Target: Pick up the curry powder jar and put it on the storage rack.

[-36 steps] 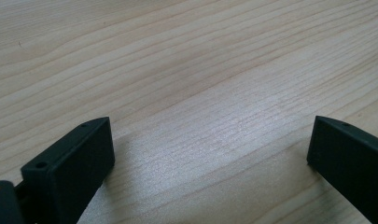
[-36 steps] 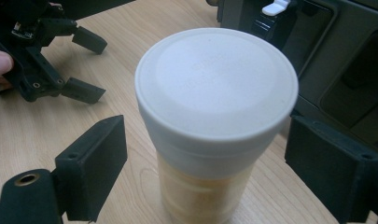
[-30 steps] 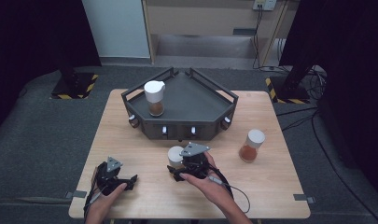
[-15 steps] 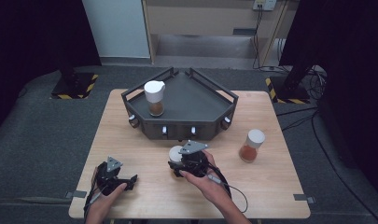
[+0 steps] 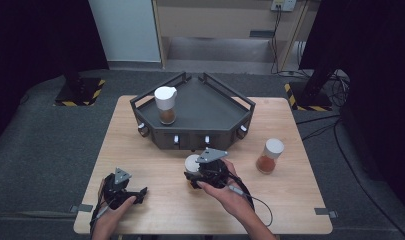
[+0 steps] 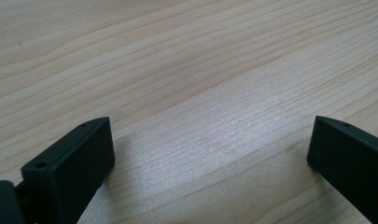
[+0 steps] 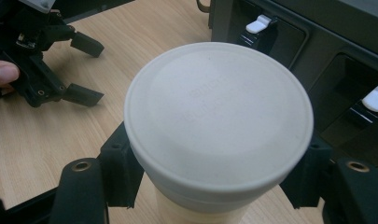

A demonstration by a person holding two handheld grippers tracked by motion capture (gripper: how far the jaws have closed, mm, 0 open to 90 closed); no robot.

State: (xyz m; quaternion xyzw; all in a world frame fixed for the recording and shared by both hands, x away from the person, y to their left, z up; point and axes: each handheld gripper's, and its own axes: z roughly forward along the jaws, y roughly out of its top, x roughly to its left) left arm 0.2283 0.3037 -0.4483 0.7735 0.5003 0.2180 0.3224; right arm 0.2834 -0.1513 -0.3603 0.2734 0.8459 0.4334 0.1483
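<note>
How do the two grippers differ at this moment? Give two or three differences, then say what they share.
The right gripper is shut on the white-capped jar; the left gripper is open with nothing but bare table between its jaws. In the high view the right gripper sits just in front of the dark tray, the left gripper near the table's front left corner. Both are black, two-jawed and hand-held.

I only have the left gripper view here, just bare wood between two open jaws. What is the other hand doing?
Observer: The right gripper is shut on a jar with a white lid, just below the lid.
Operator: Where is that on the table?
Observer: Just in front of the dark tray, near its white latches.
Operator: Any other jars?
Observer: One stands inside the tray; another stands on the table, right of the tray.
</note>
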